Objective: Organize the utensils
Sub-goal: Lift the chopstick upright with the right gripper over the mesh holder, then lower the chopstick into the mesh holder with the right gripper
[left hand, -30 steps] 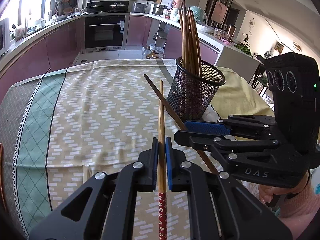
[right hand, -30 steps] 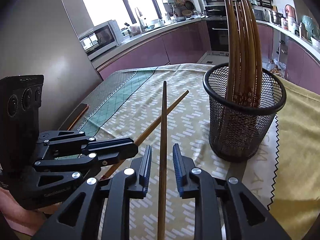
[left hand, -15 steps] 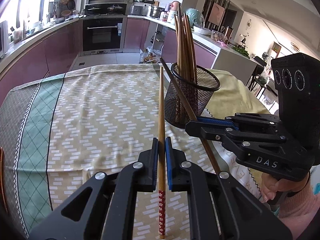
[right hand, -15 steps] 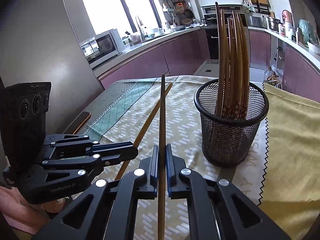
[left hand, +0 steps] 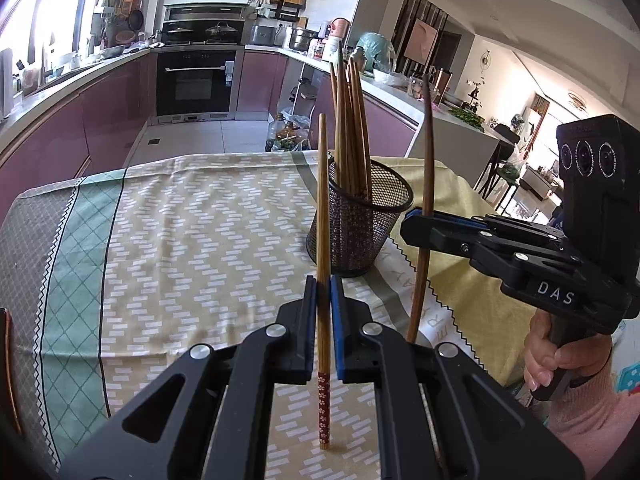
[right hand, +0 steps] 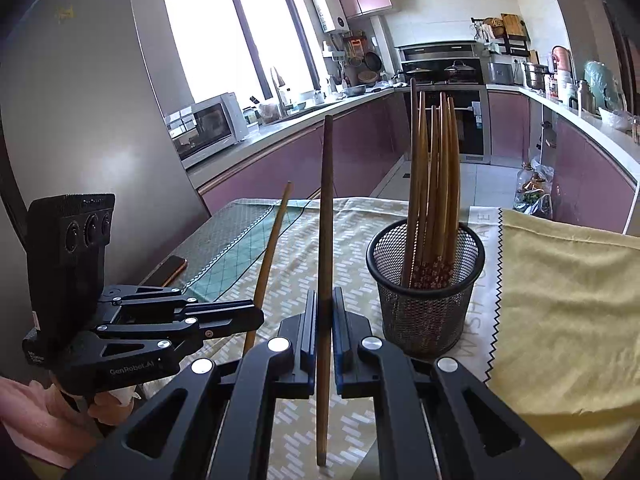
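My left gripper (left hand: 323, 286) is shut on a light wooden chopstick (left hand: 323, 208) with a red flowered end, held up off the table. My right gripper (right hand: 324, 300) is shut on a darker chopstick (right hand: 326, 216), also lifted and pointing up. Each gripper shows in the other's view: the right gripper (left hand: 416, 220) with its dark chopstick (left hand: 428, 152), the left gripper (right hand: 252, 316) with its light chopstick (right hand: 272, 240). A black mesh holder (left hand: 362, 228) (right hand: 426, 292) stands on the tablecloth with several chopsticks upright in it, just beyond both grippers.
The table wears a patterned cloth (left hand: 192, 232) with a yellow cloth (right hand: 560, 304) on its right part. A phone (right hand: 166, 270) lies near the left edge. A hand (left hand: 548, 356) grips the right handle. Kitchen counters and an oven stand behind.
The right gripper closed on the dark chopstick, which lay between open jaws a second ago. Both grippers then rose, tilting their chopsticks more upright beside the holder.
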A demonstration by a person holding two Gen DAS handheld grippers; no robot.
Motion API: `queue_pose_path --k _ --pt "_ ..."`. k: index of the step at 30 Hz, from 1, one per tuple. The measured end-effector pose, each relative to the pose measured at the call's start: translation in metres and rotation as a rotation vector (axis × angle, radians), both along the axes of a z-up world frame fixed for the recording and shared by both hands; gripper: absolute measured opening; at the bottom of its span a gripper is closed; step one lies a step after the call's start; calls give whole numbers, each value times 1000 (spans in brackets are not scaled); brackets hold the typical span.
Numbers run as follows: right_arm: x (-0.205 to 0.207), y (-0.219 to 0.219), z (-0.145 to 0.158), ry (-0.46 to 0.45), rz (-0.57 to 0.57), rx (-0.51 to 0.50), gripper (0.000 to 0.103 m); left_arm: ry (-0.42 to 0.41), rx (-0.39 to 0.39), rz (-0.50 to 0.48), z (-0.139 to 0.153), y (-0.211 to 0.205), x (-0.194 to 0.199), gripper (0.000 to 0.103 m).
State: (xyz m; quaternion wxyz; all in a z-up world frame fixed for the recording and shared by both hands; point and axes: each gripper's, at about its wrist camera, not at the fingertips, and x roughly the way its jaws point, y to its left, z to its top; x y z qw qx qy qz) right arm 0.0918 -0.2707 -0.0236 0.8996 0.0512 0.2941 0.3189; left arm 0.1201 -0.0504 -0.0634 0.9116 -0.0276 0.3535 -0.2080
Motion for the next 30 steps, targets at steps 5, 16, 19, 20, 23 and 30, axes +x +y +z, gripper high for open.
queue_pose_path --k 5,16,19,20,23,30 --pt "-1 -11 10 -32 -24 15 6 -30 -23 -17 15 1 -4 8" --pt "5 -23 28 -88 -47 29 6 -90 -39 -27 41 -5 -3 8" --pt "4 -25 30 -100 -47 28 6 -99 -38 -25 44 -8 -1 8" --pt "3 -24 31 -104 -46 28 6 -102 -36 -24 45 -8 0 8" --pt "3 -24 34 -115 -48 26 6 -113 -25 -16 48 -10 2 8" --pt "1 -29 41 -139 -57 25 6 -125 -15 -14 54 -13 6 8"
